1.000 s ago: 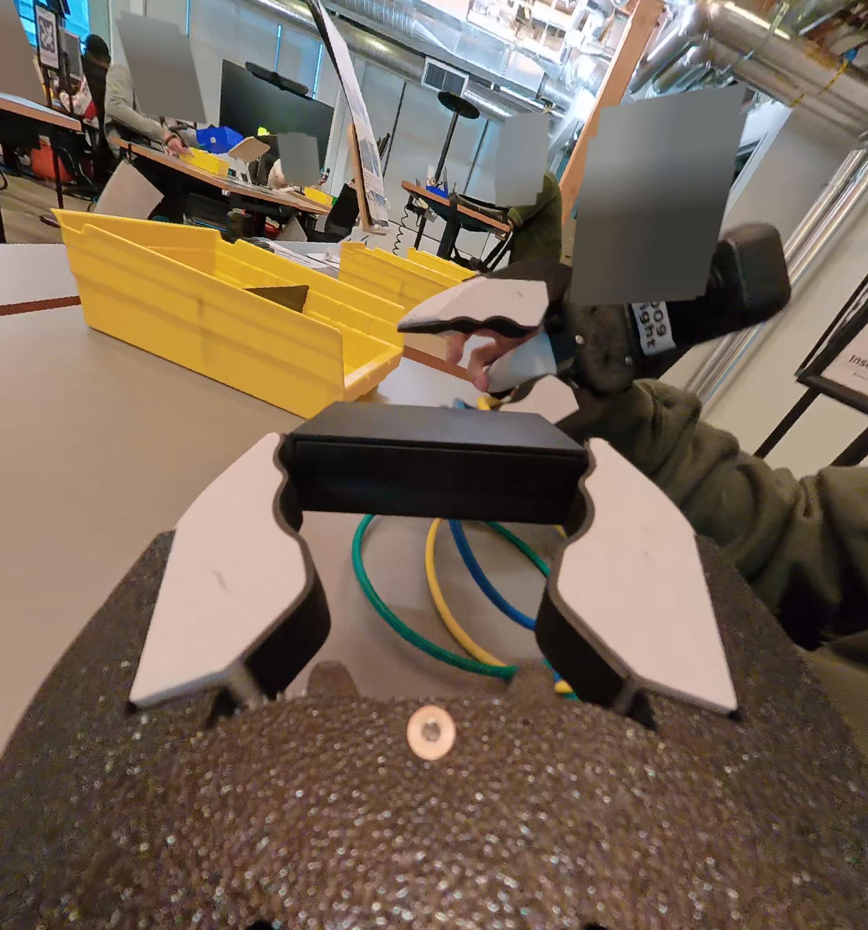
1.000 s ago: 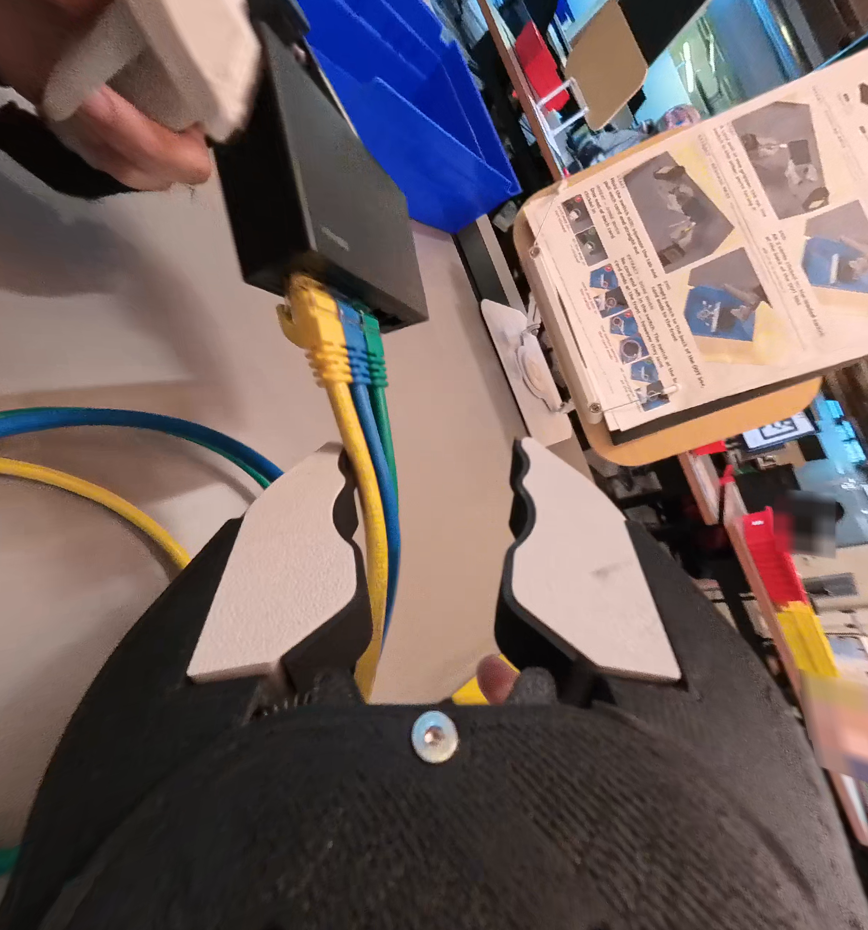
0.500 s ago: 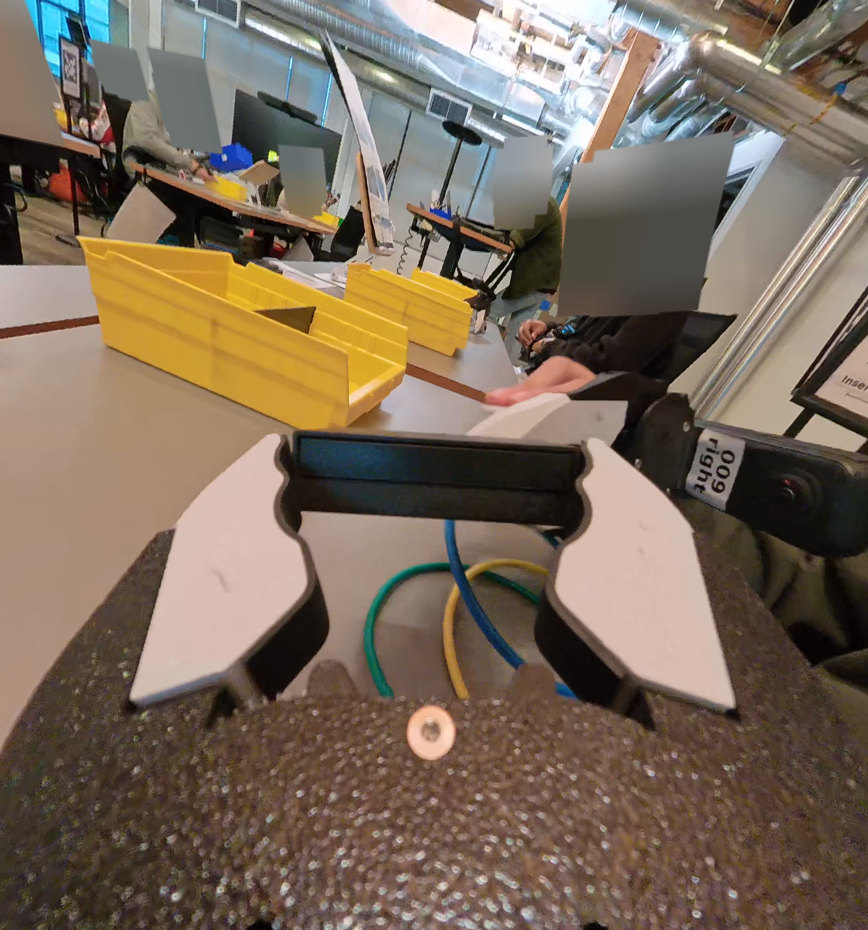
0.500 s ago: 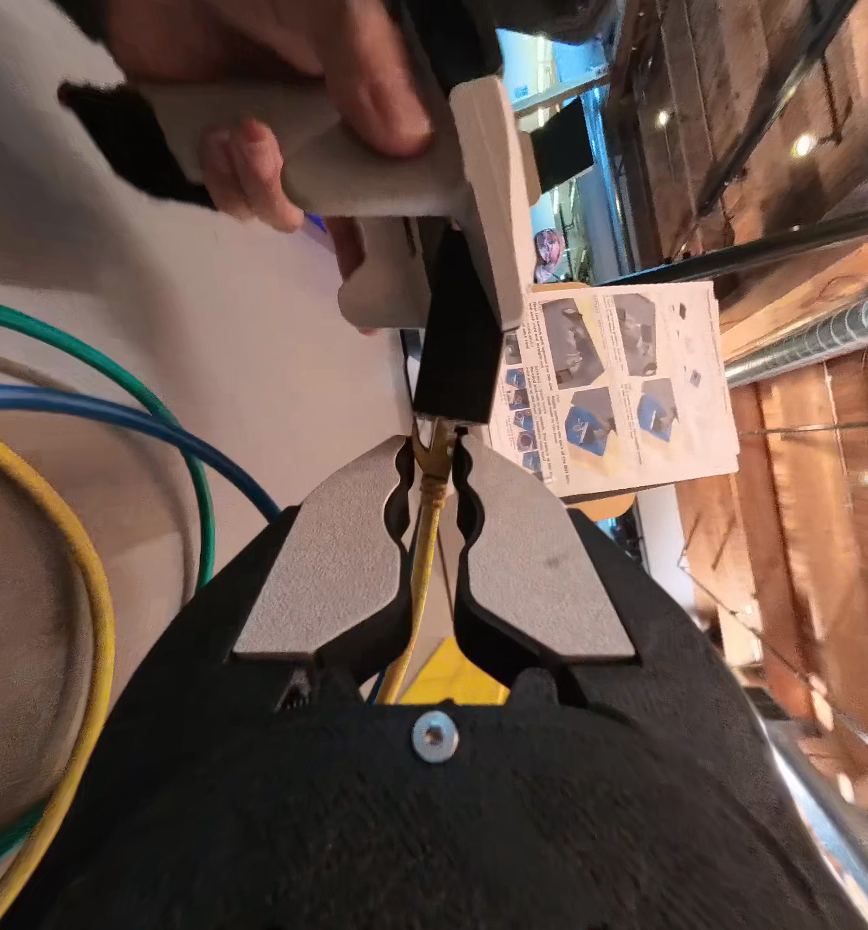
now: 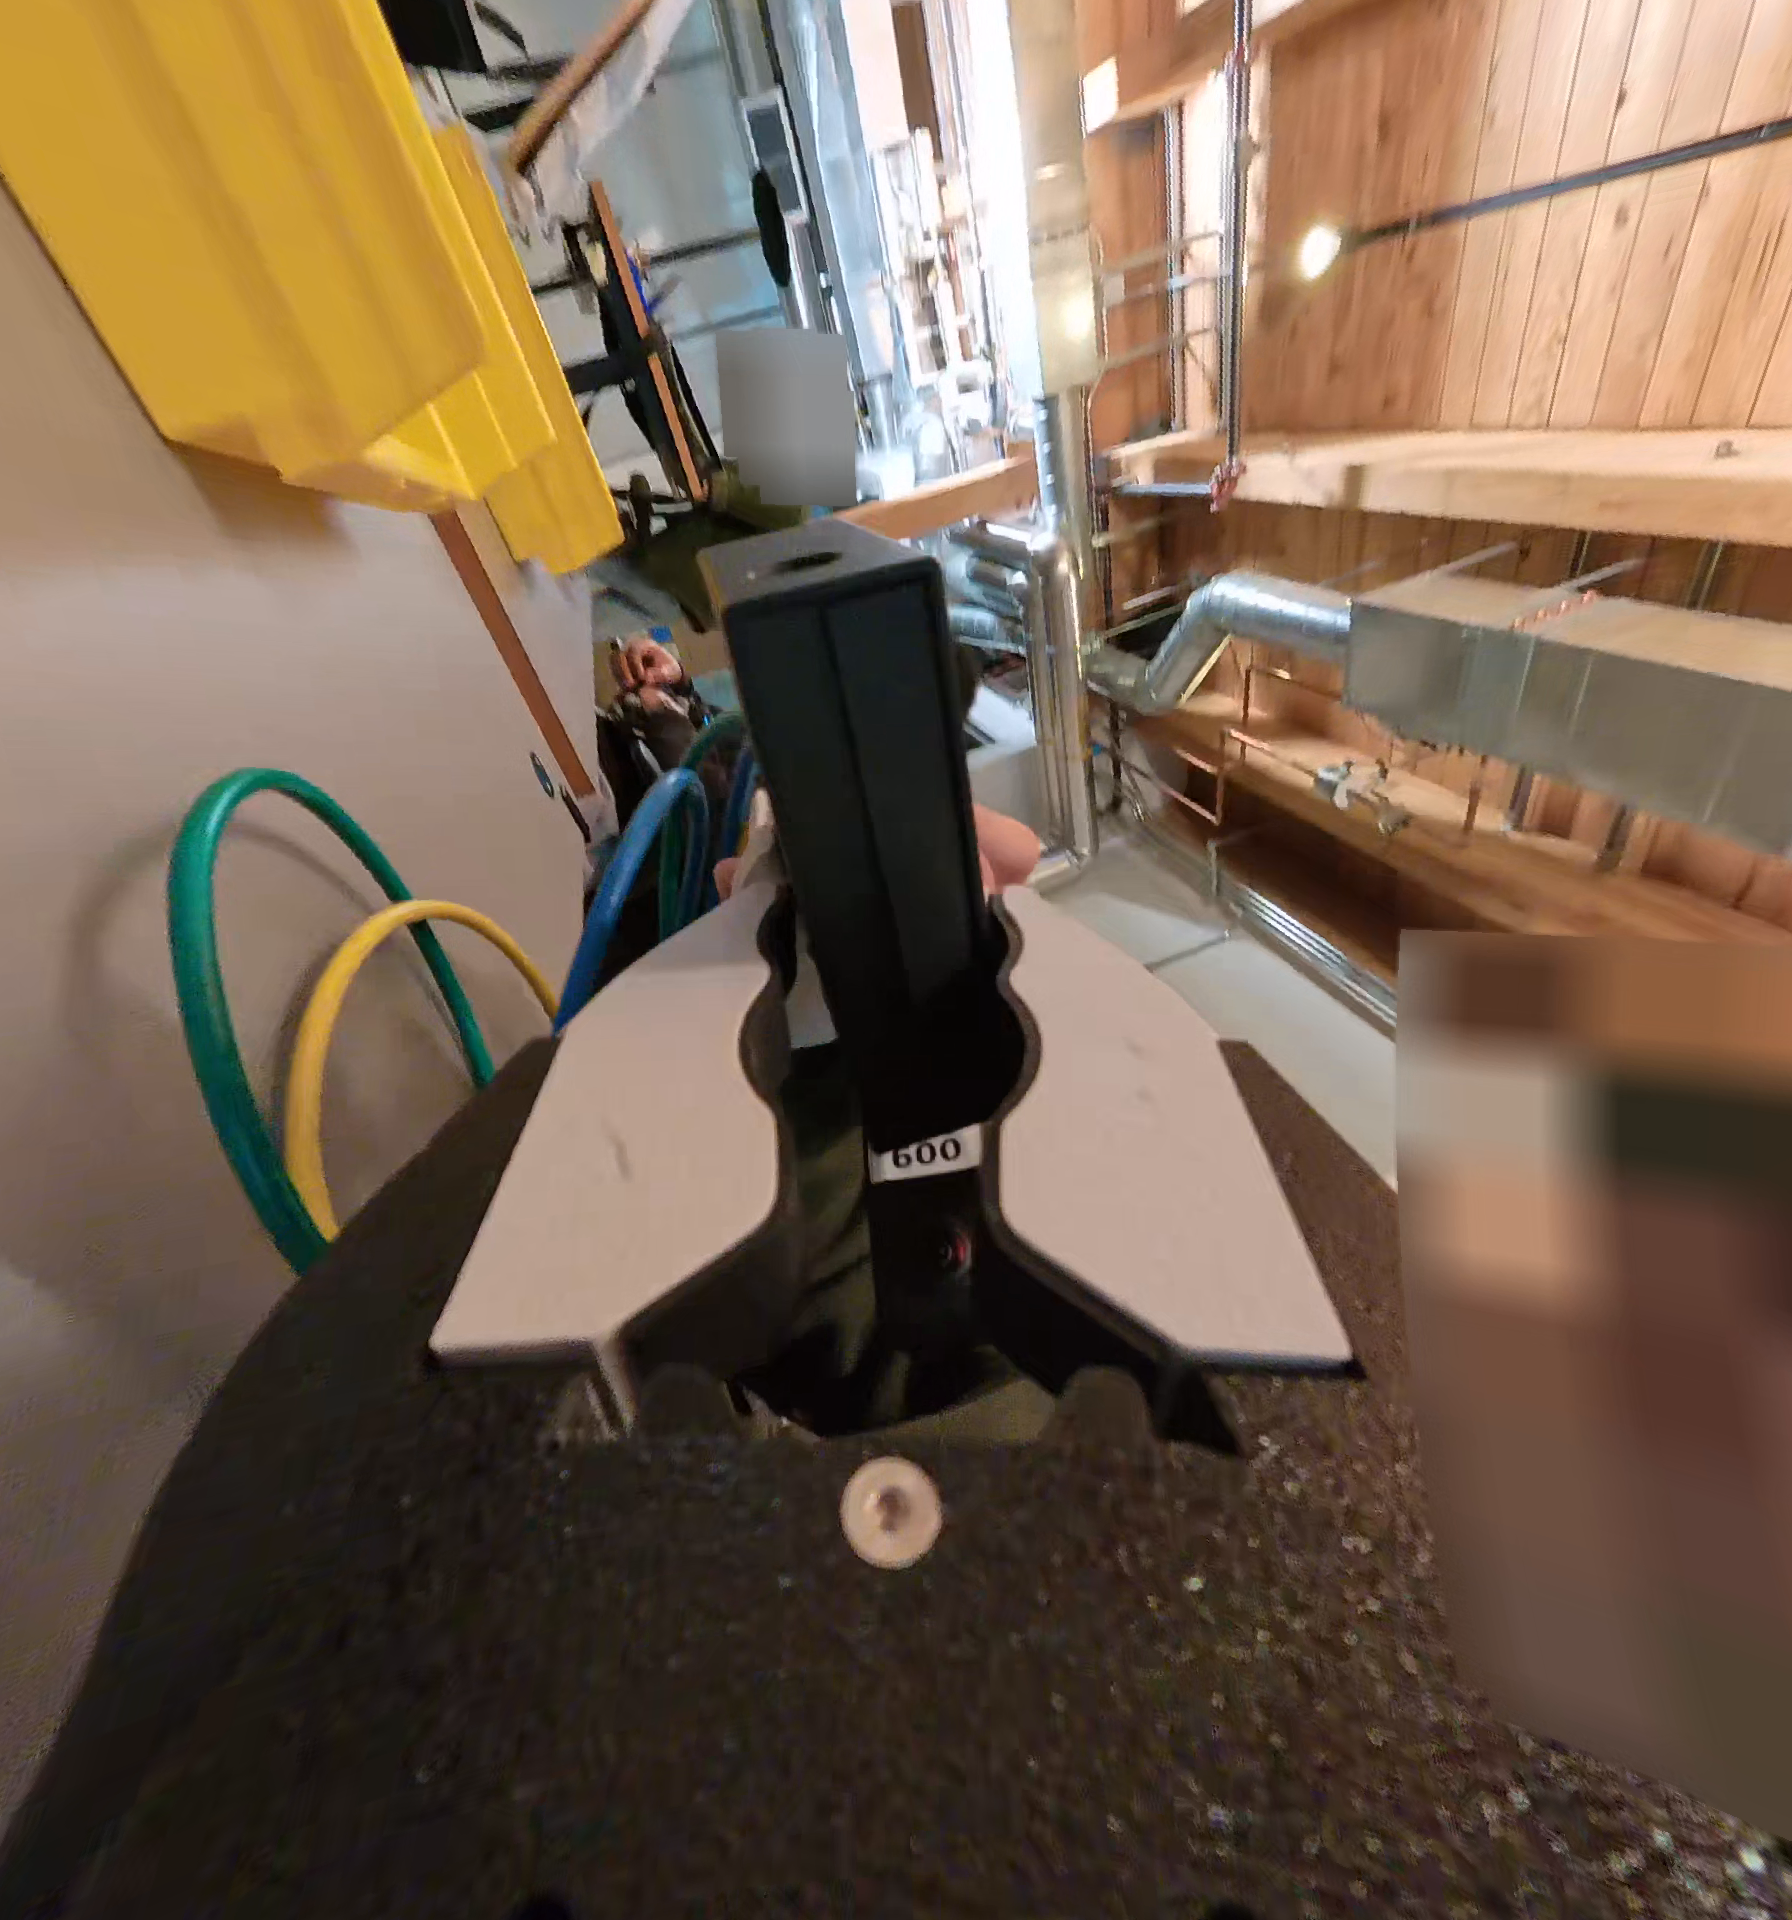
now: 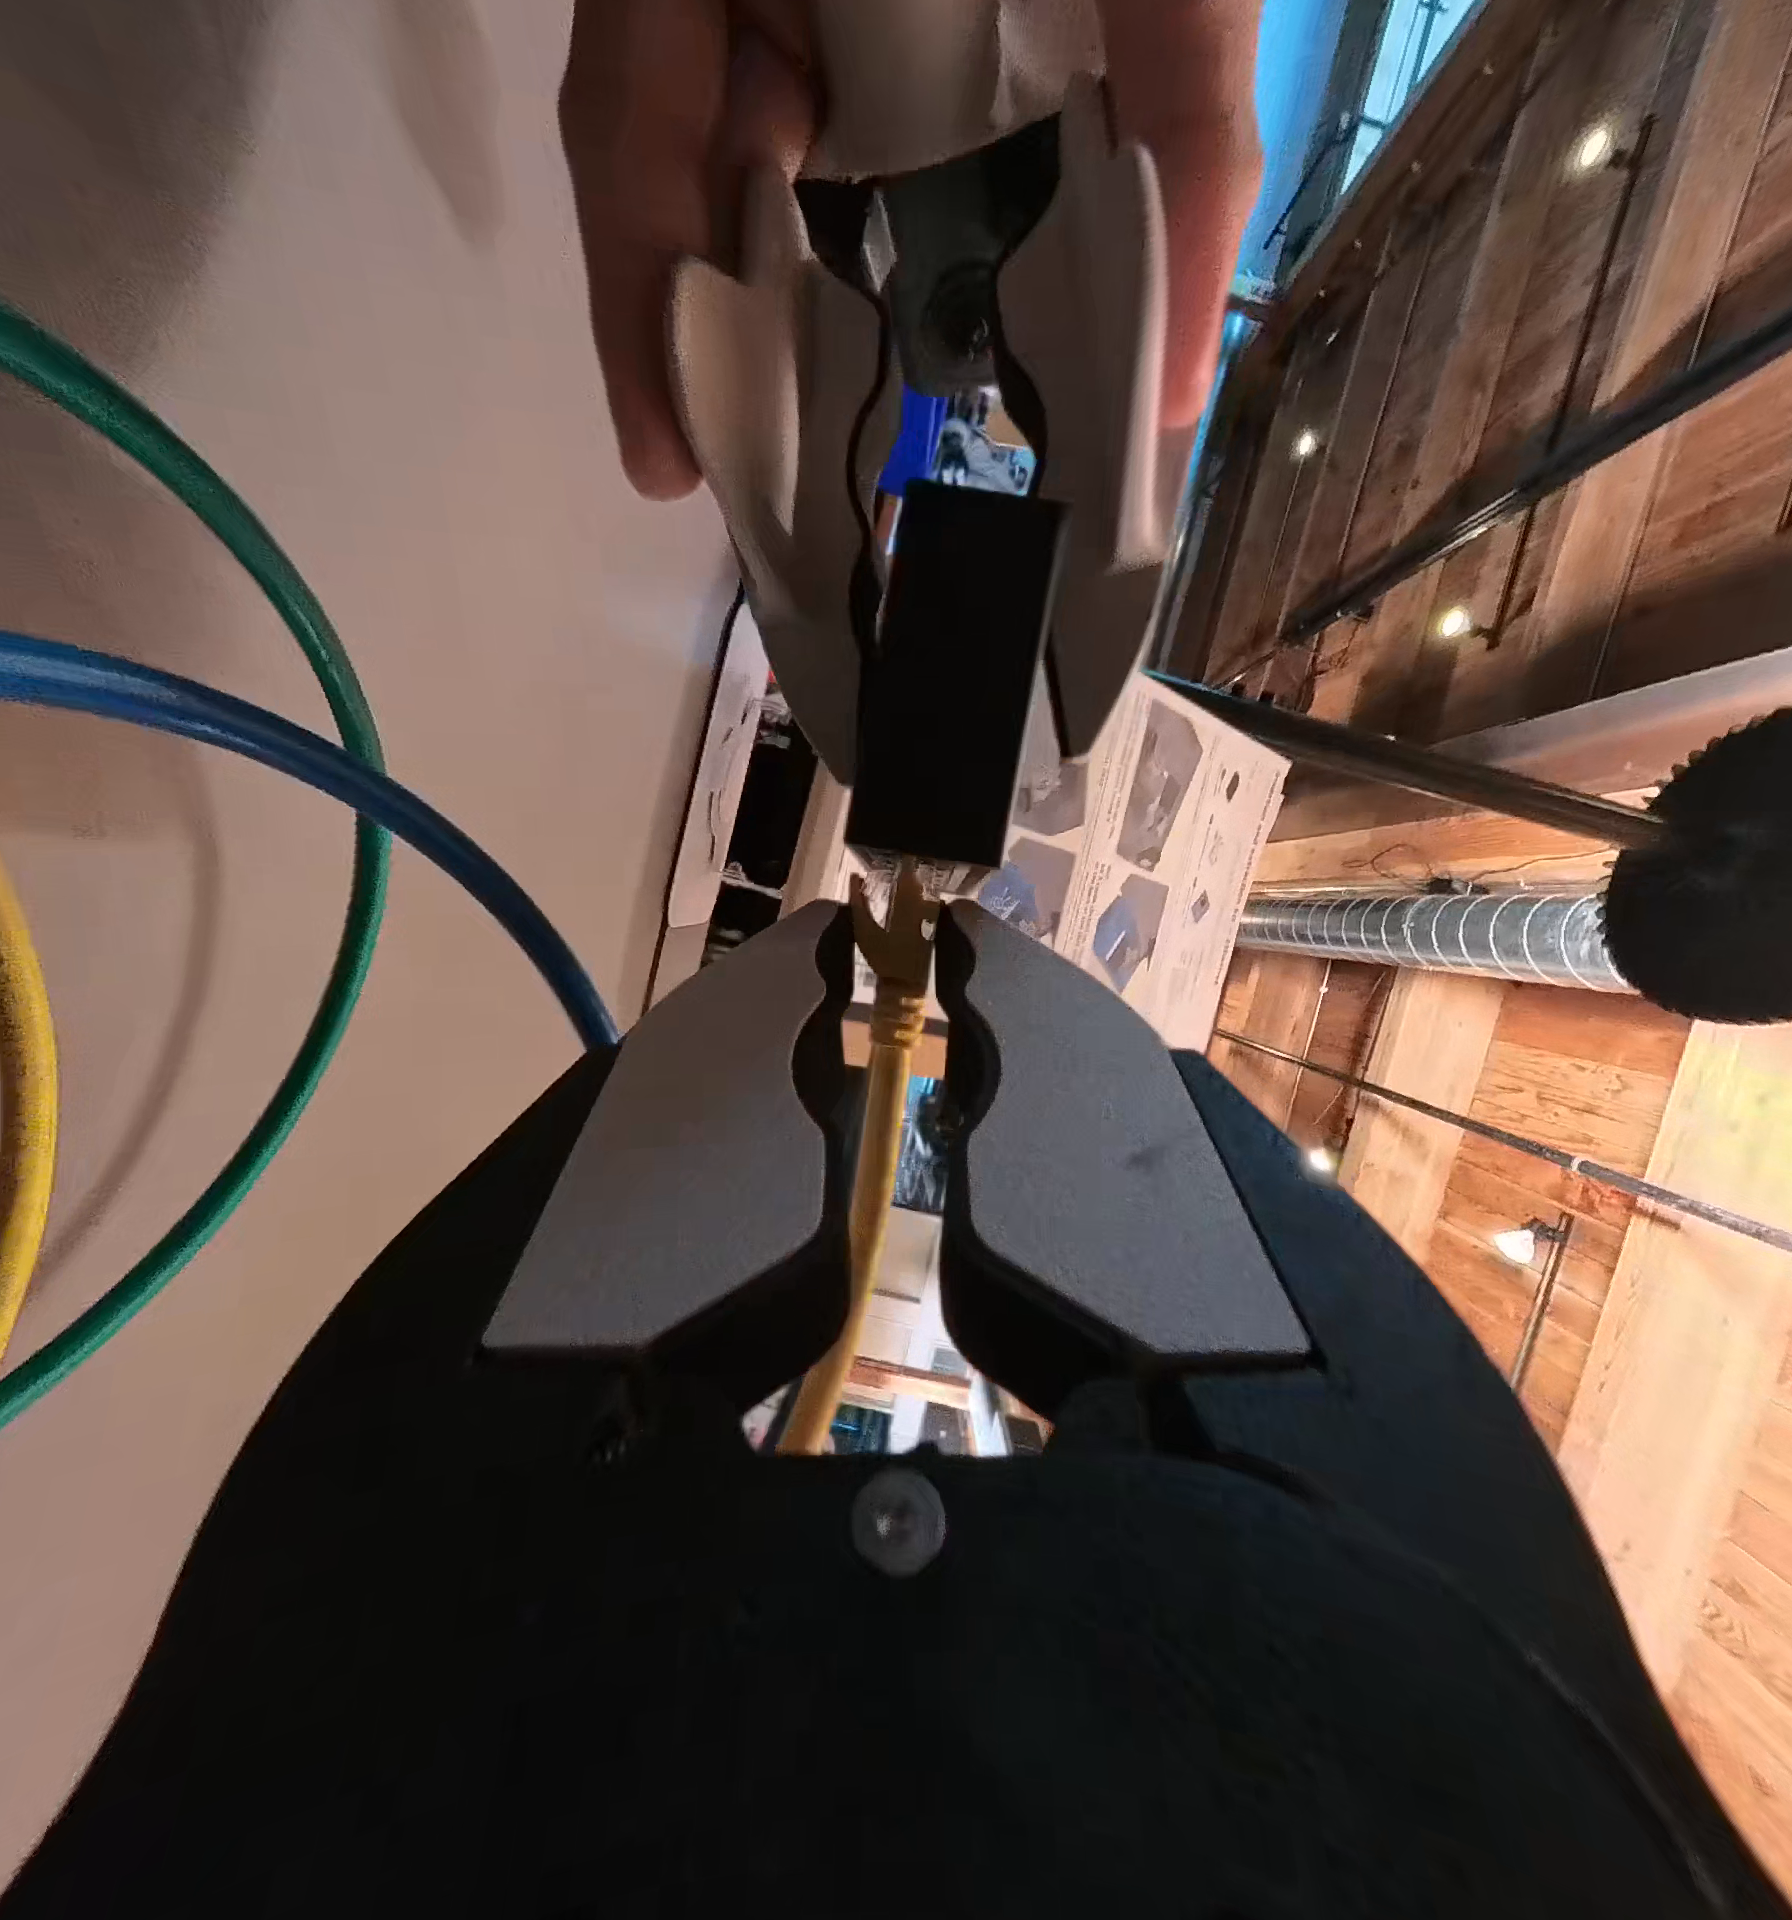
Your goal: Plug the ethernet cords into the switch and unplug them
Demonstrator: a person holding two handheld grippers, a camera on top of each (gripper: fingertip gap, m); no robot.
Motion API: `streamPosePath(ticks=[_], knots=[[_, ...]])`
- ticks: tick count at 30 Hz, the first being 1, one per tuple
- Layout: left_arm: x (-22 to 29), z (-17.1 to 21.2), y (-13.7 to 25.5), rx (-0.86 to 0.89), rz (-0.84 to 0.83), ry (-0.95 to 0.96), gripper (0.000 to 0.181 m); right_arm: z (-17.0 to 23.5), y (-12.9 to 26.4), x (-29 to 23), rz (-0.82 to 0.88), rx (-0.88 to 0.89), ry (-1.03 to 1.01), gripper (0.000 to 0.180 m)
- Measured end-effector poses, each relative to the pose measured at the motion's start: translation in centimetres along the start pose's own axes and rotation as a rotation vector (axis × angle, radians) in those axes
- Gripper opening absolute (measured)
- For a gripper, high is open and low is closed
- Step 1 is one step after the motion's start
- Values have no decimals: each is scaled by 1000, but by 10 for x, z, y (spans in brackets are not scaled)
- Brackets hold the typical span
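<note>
My left gripper (image 5: 887, 935) is shut on the black switch (image 5: 861, 810), which stands on its narrow end between the fingers. In the right wrist view the switch (image 6: 949, 675) hangs from the left gripper's fingers (image 6: 798, 520), held by a hand. My right gripper (image 6: 892, 914) is shut on the yellow cord's plug (image 6: 897, 940), whose tip meets the switch's port face; I cannot tell how deep it sits. The green cord (image 6: 331, 644), blue cord (image 6: 352, 769) and yellow cord (image 6: 19, 1039) loop over the table. The ports are hidden in the left wrist view.
Both views are rolled about a quarter turn. Yellow bins (image 5: 248, 260) stand on the tan table (image 5: 92, 727) beyond the cord loops (image 5: 206, 997). A printed instruction sheet (image 6: 1152, 810) stands behind the switch. A black foam ball on a rod (image 6: 1744, 862) is at the right.
My right gripper shut on the yellow plug, having been open a second ago. Both grippers have rolled about a quarter turn with the switch, which now stands on end.
</note>
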State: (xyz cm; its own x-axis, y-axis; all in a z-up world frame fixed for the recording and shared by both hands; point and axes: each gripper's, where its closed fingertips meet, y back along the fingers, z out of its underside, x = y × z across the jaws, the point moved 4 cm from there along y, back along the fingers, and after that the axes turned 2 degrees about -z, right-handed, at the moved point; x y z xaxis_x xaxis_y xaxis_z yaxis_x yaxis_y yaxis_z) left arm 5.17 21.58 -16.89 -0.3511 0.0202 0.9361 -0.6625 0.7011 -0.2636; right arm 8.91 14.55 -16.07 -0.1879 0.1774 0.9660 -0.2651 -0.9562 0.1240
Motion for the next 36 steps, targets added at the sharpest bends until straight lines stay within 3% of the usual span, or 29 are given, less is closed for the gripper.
streamPosePath(ticks=[3, 7, 12, 14, 16, 19, 22, 26, 32, 36], knots=[[-4, -2, -5, 33, -7, -64, 29, 7, 2, -1, -2, 38, -125, 22], [-14, -14, -4, 162, -5, -4, 27, 30, 15, 14, 34, -23, -616, 60], [-27, -19, -4, 318, -26, 56, 27, 24, 47, 25, 51, 9, -1702, 33], [-32, -19, -4, 376, -30, 85, 27, 3, 48, 20, -10, 270, -2210, 30], [-35, -16, -6, 402, -29, 94, 27, -10, 39, 3, -76, 390, -2517, 26], [-33, -10, -11, 411, -25, 90, 27, 5, 18, -36, -29, 220, -2699, 37], [-31, -6, -11, 424, -48, 61, 27, 21, 14, -44, 82, 292, -2811, 28], [-29, -6, -11, 437, -55, 36, 27, 15, 1, -45, 2, 329, -2865, 35], [-29, -7, -4, 462, -77, 0, 27, 11, -10, -43, 37, 455, -2898, 18], [-35, -10, 2, 482, -90, 18, 27, 12, -14, -41, 83, 463, -2906, 21]])
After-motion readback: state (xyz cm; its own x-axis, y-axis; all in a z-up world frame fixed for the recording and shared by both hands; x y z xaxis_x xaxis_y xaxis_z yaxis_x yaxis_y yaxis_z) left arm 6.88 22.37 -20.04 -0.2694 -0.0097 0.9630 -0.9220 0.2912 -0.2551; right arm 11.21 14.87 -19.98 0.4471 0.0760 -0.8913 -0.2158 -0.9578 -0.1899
